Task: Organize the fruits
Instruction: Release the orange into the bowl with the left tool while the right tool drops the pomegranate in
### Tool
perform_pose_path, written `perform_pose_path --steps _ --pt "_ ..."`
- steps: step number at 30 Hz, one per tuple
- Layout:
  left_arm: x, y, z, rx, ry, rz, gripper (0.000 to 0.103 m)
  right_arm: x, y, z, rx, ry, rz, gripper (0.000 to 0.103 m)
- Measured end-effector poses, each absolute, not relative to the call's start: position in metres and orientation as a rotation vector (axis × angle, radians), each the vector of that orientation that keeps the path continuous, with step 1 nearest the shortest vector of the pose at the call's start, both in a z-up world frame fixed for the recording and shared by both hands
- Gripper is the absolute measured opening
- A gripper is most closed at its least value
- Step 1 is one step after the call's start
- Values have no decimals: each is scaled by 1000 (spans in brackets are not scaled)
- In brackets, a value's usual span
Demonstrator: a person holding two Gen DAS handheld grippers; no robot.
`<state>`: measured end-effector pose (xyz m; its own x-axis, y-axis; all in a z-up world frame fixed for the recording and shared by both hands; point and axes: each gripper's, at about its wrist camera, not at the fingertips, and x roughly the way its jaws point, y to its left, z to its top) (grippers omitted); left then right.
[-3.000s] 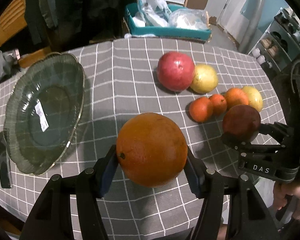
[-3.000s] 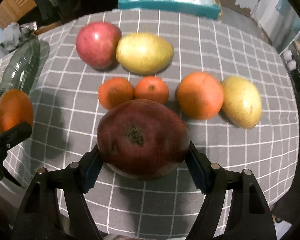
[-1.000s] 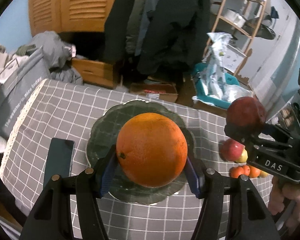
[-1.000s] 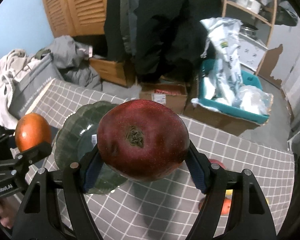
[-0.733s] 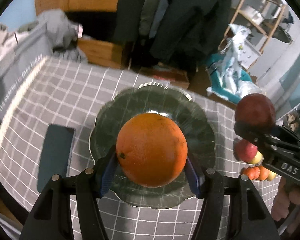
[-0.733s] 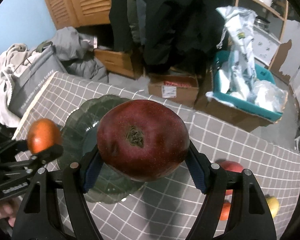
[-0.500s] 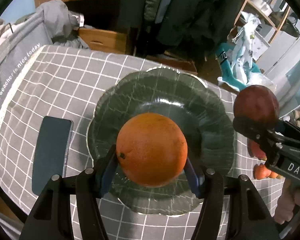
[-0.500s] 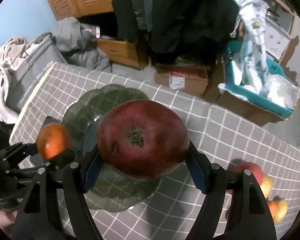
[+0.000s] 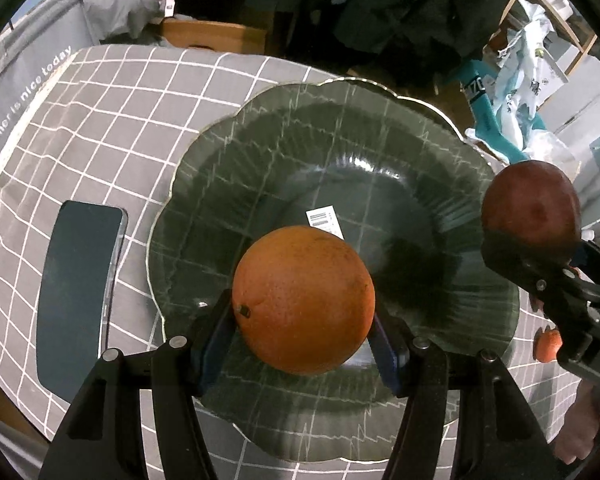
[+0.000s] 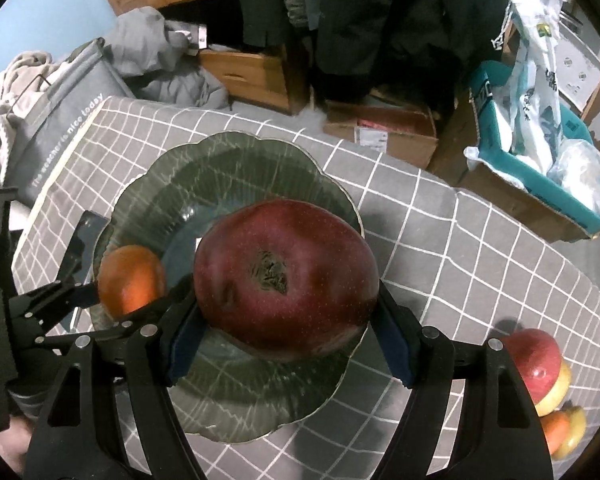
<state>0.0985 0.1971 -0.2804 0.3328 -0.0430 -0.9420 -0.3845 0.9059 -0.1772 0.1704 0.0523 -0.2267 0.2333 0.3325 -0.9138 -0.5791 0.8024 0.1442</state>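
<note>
Left tool [image 9: 304,320] clenches orange [image 9: 304,300]; right tool [image 10: 286,312] clenches red apple [image 10: 286,280] above glass plate [image 9: 260,120]. Released together, fruits may collide, rolling toward rim at 3 o'clock.

Matte black throughout, both the left gripper [image 9: 304,332] and the right gripper [image 10: 286,330]; angular, flat-sided arms splaying from the lower edge of each wrist view; round silver screws set along the arms, one at each joint; dark blue pads lining the inner faces of the fingers [image 9: 216,328], likewise on the right fingers [image 10: 394,340]; seen from the side in the left wrist view, a slim black body on the right gripper with a small silver screw and white capital letters, partly cut off at the frame edge; bare fingertips of a hand [image 9: 584,432] curling beneath that body, no sleeve showing.
</note>
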Motion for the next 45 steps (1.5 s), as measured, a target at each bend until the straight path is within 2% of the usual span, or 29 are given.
perform_pose_path --steps 8,10,12,14,26,45 --pt "103 193 -297 -390 1269 239 64 172 52 -229 -228 1192 636 76" --pt "102 194 -296 -384 1256 238 67 172 52 -229 -225 1192 634 76" --pt "102 193 -290 -362 1229 246 83 173 51 -228 -220 1192 632 76" --pt "102 192 -281 -326 1201 260 87 174 50 -227 -215 1191 631 76" --pt "72 220 -244 -375 1142 322 87 174 56 -232 -246 1200 625 76" --pt "55 232 -241 -435 1126 372 87 156 78 -259 -393 1237 645 77"
